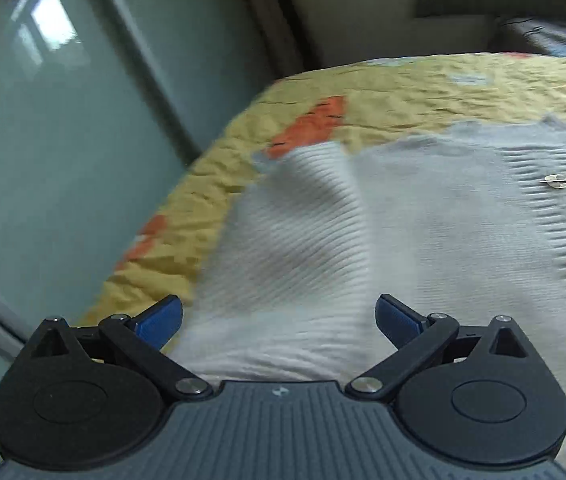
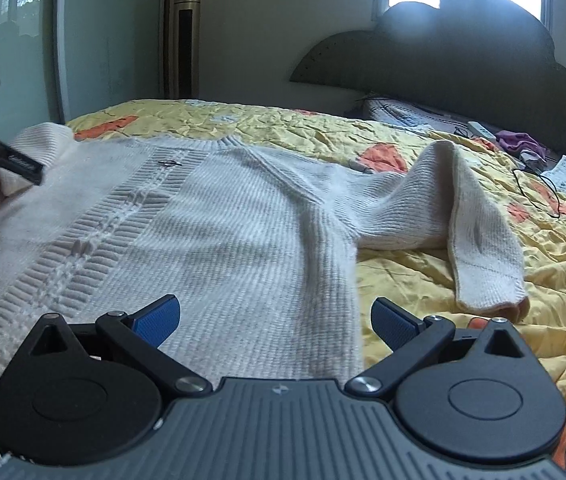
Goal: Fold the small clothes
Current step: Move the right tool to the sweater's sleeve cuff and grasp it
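White sweater beneath right gripper | left gripper likely above hem

The sweater is showing as soft white ribbed knit cloth, matt, with a raised cable band beside its middle. Under the sweater, the bedspread is looking like thin yellow quilted cloth, crinkled and faintly shiny. Behind the bedspread, the headboard is appearing matt and padded. The right gripper and left gripper are presenting matt black plastic arms, bright metal pivot pins, and blue textured pads.
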